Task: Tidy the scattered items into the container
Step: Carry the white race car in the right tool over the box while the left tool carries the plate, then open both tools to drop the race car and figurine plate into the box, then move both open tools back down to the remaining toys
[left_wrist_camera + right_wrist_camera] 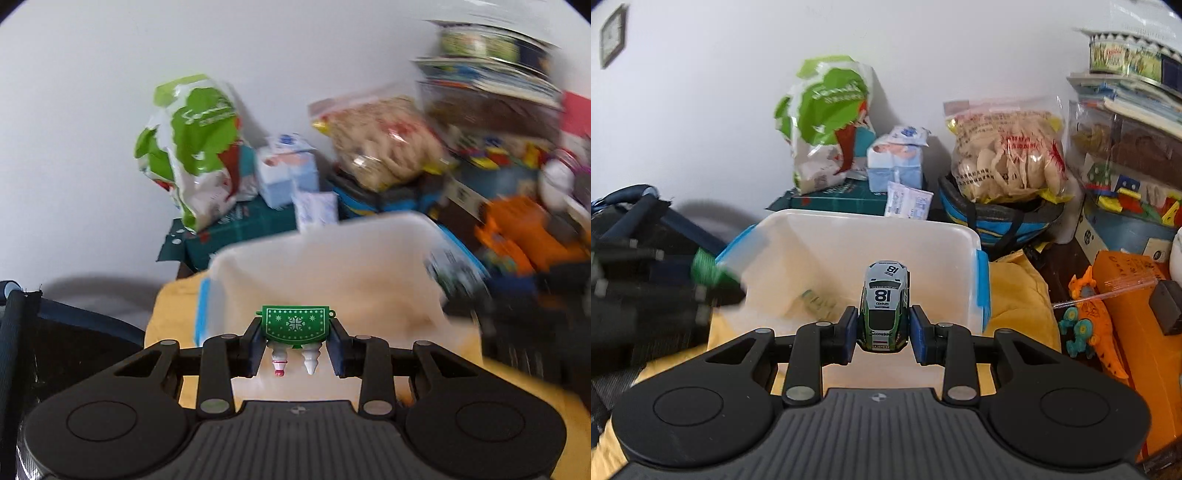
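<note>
Pinching a toy race car (pixel 884 306) by its flanks, the right gripper (pixel 884 332) jaws pressed against both sides, nose toward the camera, number 18 on hood and roof, green lower body. Suspended above the near part of a white plastic container (pixel 871 225) with blue latches (pixel 982 280) at its ends. Inside the bin, a blurred pale packet with green print on the floor; nothing else made out.

Gripping a small green ornament (pixel 295 324) with a white snowflake pattern, the left gripper (pixel 295 345) jaws closed on its two ends, two little cone-shaped pieces, one red-tipped and one white, dangling beneath. Hovering over the near rim of the same container (pixel 332 236). Seen from the right wrist view as a dark, motion-smeared shape (pixel 716 275) at the bin's left edge, green showing at its tip.

Resting on yellow cloth (pixel 1015 295). Behind the bin: a green-and-white plastic bag (pixel 827 122) leaning on the wall, a pale blue tissue pack (pixel 895 166), a small sachet (pixel 908 203), a clear bag of crackers (pixel 1008 155) sitting in a blue and black helmet (pixel 1001 221). Off to the right: an orange toy dinosaur (pixel 1089 314) beside an orange box (pixel 1137 332), a tub of coloured blocks (pixel 1130 199), stacked books (pixel 1134 99).
</note>
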`<action>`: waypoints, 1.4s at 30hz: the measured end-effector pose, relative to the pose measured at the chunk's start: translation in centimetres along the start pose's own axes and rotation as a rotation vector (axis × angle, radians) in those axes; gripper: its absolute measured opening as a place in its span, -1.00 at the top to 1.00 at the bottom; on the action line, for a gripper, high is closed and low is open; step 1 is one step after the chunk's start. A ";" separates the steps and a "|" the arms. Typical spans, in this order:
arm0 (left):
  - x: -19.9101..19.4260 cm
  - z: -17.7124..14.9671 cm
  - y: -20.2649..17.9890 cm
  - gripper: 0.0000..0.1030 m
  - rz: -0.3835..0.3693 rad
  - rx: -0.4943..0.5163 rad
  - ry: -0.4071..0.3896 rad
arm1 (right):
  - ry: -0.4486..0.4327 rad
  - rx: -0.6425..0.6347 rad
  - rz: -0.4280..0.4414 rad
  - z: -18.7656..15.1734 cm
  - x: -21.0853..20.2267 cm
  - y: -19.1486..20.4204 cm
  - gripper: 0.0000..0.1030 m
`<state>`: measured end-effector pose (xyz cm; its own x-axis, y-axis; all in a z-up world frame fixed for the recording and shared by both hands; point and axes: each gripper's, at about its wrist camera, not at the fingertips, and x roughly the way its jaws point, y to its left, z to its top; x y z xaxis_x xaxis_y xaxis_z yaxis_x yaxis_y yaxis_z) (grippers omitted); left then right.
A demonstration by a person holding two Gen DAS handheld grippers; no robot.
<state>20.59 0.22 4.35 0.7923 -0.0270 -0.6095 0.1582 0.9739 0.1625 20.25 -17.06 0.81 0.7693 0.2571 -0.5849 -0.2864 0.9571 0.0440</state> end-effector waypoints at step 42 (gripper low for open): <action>1.2 -14.4 -4.9 -0.47 -0.050 -0.111 0.269 | 0.184 0.094 0.013 -15.2 -2.4 -2.2 -0.69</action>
<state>12.28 -1.32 -8.36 0.5984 -0.0296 -0.8006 0.1163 0.9919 0.0503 10.38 -21.81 -10.24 0.6462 0.2486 -0.7215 -0.2340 0.9645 0.1228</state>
